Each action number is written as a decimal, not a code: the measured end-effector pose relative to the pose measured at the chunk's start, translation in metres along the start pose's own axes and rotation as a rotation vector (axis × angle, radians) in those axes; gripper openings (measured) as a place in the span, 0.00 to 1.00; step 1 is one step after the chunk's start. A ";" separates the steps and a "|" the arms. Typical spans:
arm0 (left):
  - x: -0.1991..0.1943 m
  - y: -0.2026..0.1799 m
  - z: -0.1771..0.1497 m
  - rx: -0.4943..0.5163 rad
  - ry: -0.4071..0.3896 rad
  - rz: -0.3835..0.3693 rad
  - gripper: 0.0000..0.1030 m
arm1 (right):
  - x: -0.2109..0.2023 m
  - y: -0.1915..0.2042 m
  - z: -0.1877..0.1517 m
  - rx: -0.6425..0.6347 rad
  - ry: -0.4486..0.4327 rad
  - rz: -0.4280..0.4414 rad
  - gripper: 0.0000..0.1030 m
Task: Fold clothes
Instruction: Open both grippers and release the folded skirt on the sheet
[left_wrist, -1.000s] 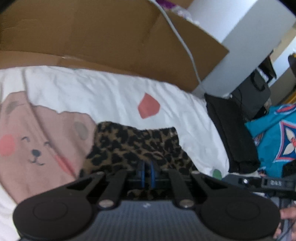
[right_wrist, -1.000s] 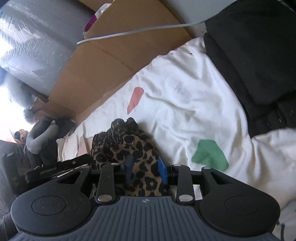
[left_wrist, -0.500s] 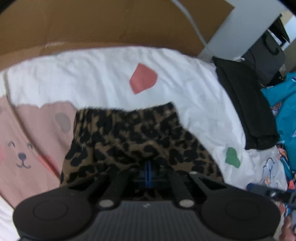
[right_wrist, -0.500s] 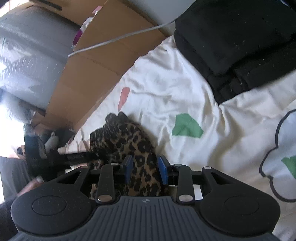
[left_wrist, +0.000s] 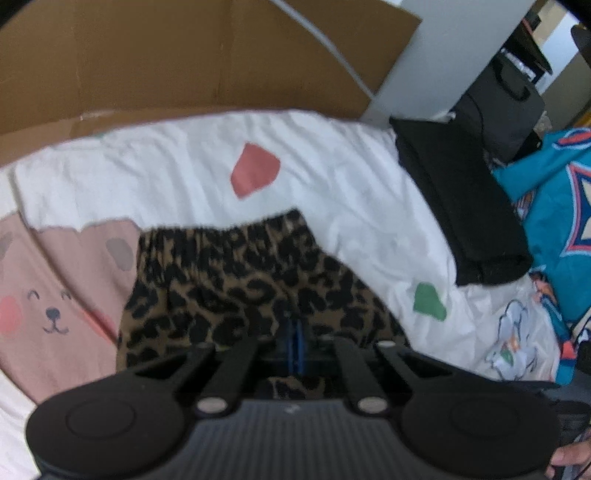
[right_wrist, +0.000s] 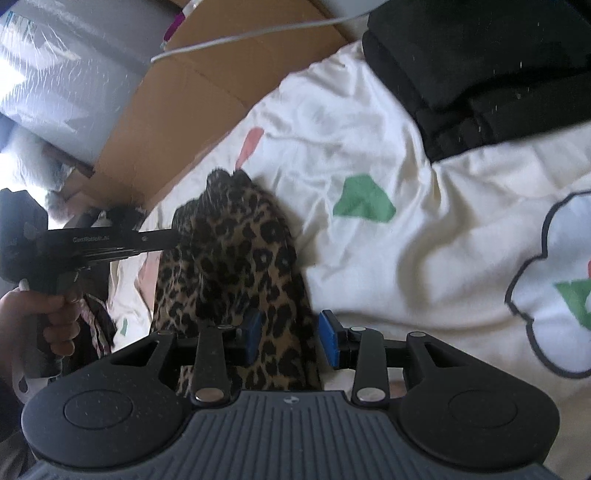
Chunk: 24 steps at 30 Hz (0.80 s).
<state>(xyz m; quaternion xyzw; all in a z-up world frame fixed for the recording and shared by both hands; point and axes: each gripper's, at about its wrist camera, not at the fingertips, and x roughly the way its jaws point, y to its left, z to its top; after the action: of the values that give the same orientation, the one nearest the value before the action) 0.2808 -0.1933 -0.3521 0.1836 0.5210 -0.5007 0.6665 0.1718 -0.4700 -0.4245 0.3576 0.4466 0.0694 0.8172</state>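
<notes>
Leopard-print shorts (left_wrist: 236, 280) lie on the white printed bedsheet (left_wrist: 332, 177), elastic waistband at the far side. My left gripper (left_wrist: 295, 343) is shut on their near edge, blue pads pressed together. In the right wrist view the shorts (right_wrist: 236, 251) rise in a bunched ridge. My right gripper (right_wrist: 290, 338) clamps a thick fold of them, its pads a little apart with fabric filling the gap. The left gripper (right_wrist: 173, 236) pinches the ridge from the left, held by a hand (right_wrist: 40, 306).
A folded black garment (left_wrist: 461, 206) lies at the sheet's right edge, with a teal printed garment (left_wrist: 554, 206) beyond it. Cardboard (left_wrist: 184, 62) stands along the far side, a white cable (right_wrist: 258, 33) across it. A pink bear print (left_wrist: 55, 295) marks the sheet's left.
The shorts have gone from a bunched heap to spread wider and flatter in the left view. The left gripper has come closer in the right view, where the fabric rises higher.
</notes>
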 end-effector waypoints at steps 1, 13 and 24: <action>0.005 0.001 -0.003 -0.006 0.007 0.001 0.02 | 0.001 -0.001 -0.002 -0.004 0.010 -0.001 0.36; 0.046 0.007 -0.009 -0.041 0.029 0.053 0.02 | 0.013 -0.008 -0.022 -0.054 0.106 -0.041 0.26; -0.003 0.032 -0.011 -0.023 -0.005 0.068 0.03 | 0.001 0.000 -0.014 -0.067 0.064 -0.024 0.18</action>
<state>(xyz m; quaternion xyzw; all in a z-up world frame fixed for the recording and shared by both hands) 0.3027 -0.1693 -0.3624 0.1924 0.5185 -0.4721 0.6865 0.1617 -0.4627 -0.4297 0.3221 0.4741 0.0858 0.8149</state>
